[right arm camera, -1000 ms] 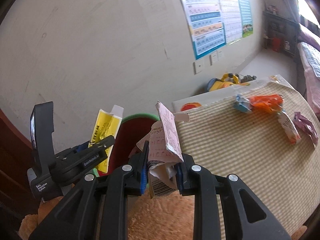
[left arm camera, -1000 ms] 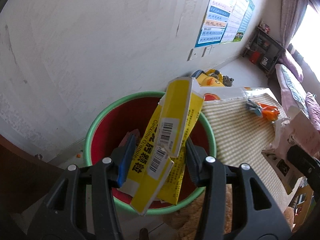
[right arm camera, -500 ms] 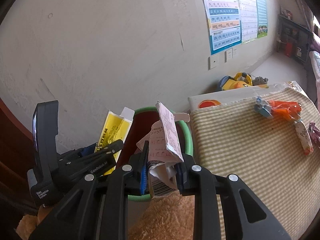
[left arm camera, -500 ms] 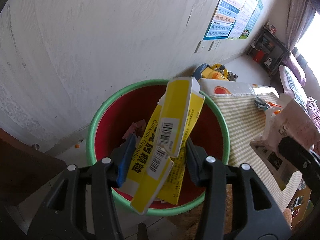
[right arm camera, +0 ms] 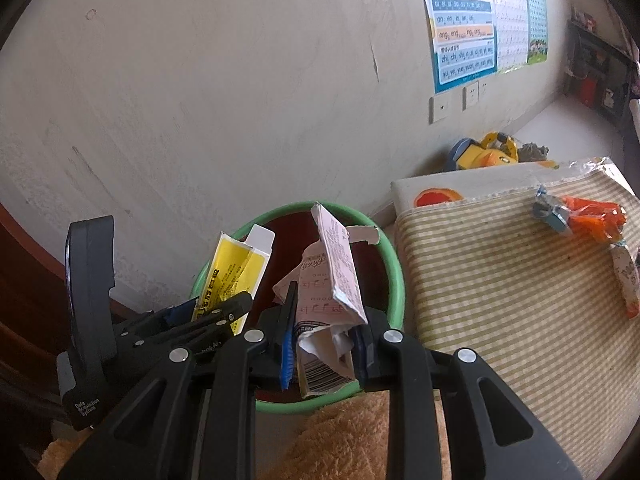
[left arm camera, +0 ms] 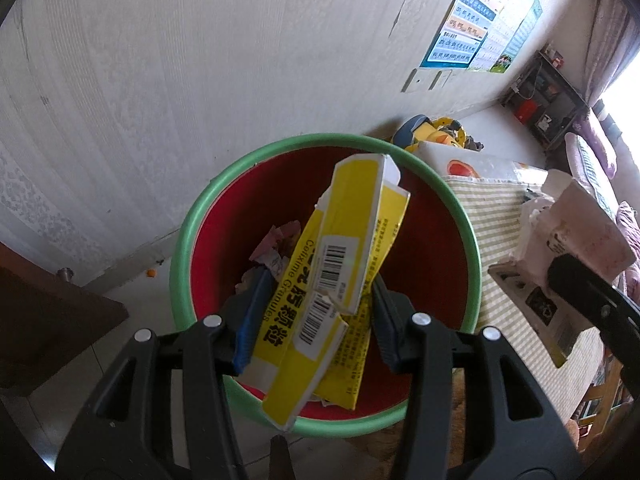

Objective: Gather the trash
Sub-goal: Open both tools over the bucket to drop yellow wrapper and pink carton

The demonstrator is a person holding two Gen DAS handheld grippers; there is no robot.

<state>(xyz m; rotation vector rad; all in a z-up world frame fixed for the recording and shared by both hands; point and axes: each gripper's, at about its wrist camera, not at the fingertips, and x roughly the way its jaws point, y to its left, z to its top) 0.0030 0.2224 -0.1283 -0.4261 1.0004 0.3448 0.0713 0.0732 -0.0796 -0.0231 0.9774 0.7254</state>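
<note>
**Both loads over the bin, ready to drop**

The striped mat lies to the right of the bin, its near-left edge beside the rim; orange wrappers and another wrapper lie along its far-right edge, trash not yet collected, I judge.

The bin, red inside with a green rim, stands on the floor against the wall. Some scraps already lie at its bottom.

My left tool is clamped on the flattened yellow cartons, which hang squarely over the red opening, their lower end close to the near rim.

My right tool is closed on a crumpled pink-and-white paper carton. In the right wrist view it sits over the near-right part of the rim; whether all of it is inside the rim line I cannot say for certain, as the fisheye bends things here.

The step in hand is the drop. Next, I think, the left tool only needs to spread its jaws. The right should first be carried a little toward the bin's middle, then opened, so the paper does not catch the rim and fall onto the brown plush below.
</note>
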